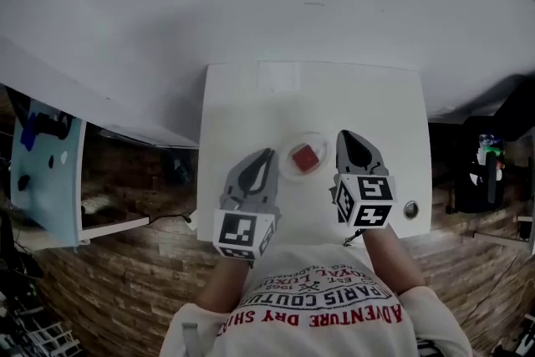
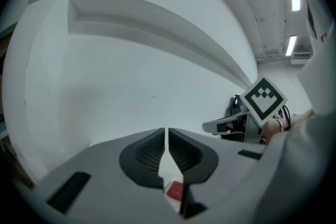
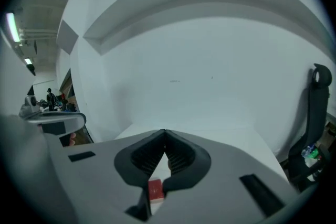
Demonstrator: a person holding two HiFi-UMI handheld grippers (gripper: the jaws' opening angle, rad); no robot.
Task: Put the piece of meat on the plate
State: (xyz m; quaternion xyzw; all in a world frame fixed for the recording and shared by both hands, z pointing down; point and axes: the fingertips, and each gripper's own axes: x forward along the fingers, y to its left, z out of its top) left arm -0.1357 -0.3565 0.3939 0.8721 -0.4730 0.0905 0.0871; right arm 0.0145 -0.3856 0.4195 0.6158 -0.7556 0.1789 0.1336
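A red square piece of meat (image 1: 307, 156) lies on a small pale plate (image 1: 287, 169) in the middle of the white table (image 1: 242, 104). My left gripper (image 1: 269, 153) hovers just left of the plate, jaws shut and empty. My right gripper (image 1: 344, 135) hovers just right of it, also shut with nothing held. In the left gripper view the jaws (image 2: 165, 131) meet at the tips, and the meat (image 2: 175, 192) shows below through the gap. The right gripper view shows the same: shut jaws (image 3: 165, 132), with the meat (image 3: 155, 189) beneath.
A small round metal thing (image 1: 410, 210) sits near the table's front right corner. A light-blue board (image 1: 46, 171) stands to the left of the table, a black stand with a bottle (image 1: 486, 167) to the right. A white wall rises behind the table.
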